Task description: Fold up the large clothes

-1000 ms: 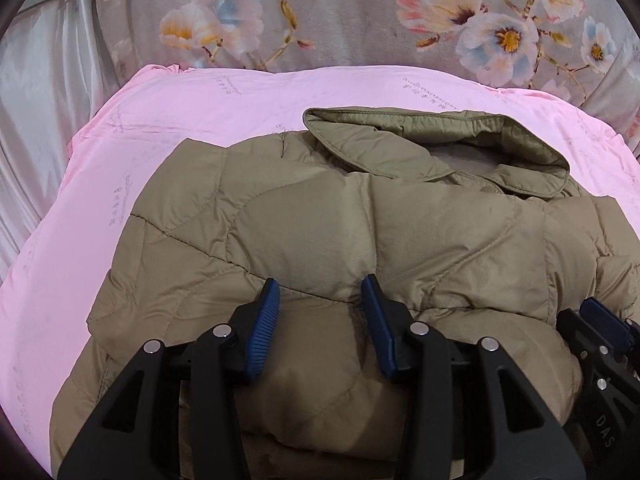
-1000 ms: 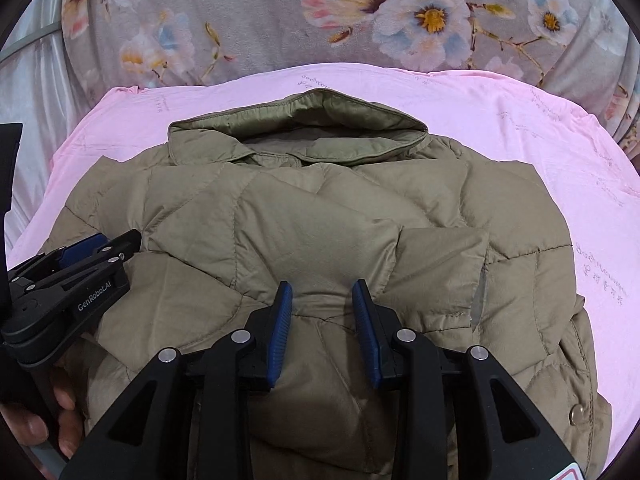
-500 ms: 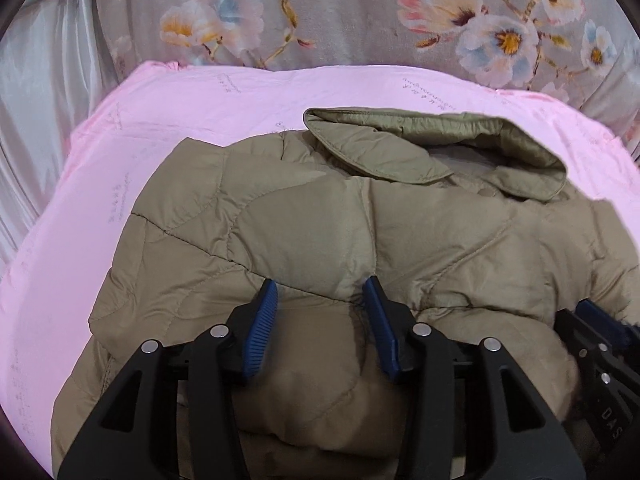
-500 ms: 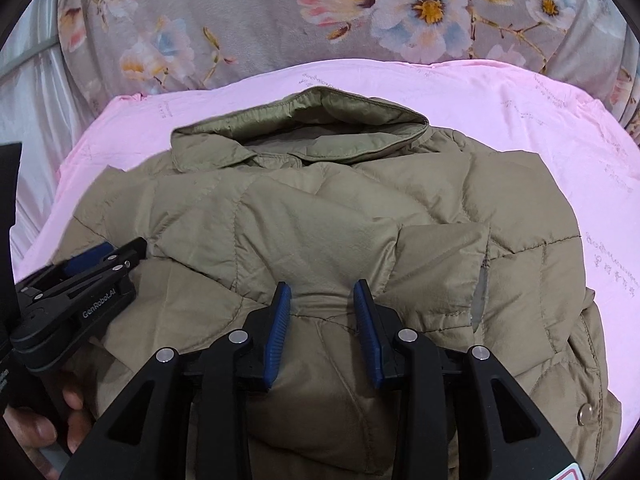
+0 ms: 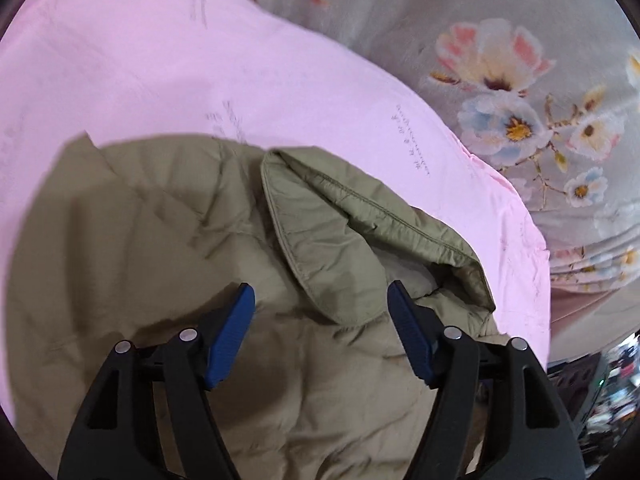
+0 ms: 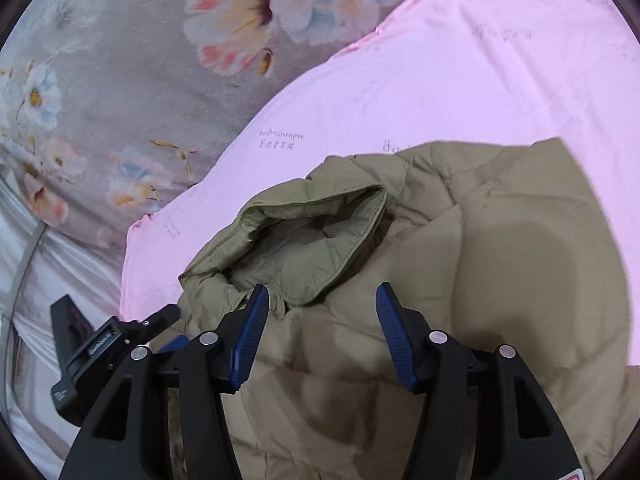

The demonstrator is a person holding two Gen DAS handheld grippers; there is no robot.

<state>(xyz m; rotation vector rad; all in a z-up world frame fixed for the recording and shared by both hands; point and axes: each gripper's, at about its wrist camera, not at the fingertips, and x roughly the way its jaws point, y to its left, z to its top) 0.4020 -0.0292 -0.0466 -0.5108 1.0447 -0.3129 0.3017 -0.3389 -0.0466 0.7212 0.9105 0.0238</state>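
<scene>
Olive jacket [image 5: 168,240] — both grippers' jaws, just opening, seemingly above it.

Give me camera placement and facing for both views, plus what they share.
Left wrist: sits on the left gripper, facing forward and down along its open blue-padded fingers at the olive puffer jacket and its collar.
Right wrist: sits on the right gripper, facing forward and down over the jacket; jaws open, and the left gripper's black body shows at lower left.
Shared: the jacket, the pink sheet under it, the grey floral blanket beyond. Both jaws have just been opening; neither set of pads presses on anything.
</scene>
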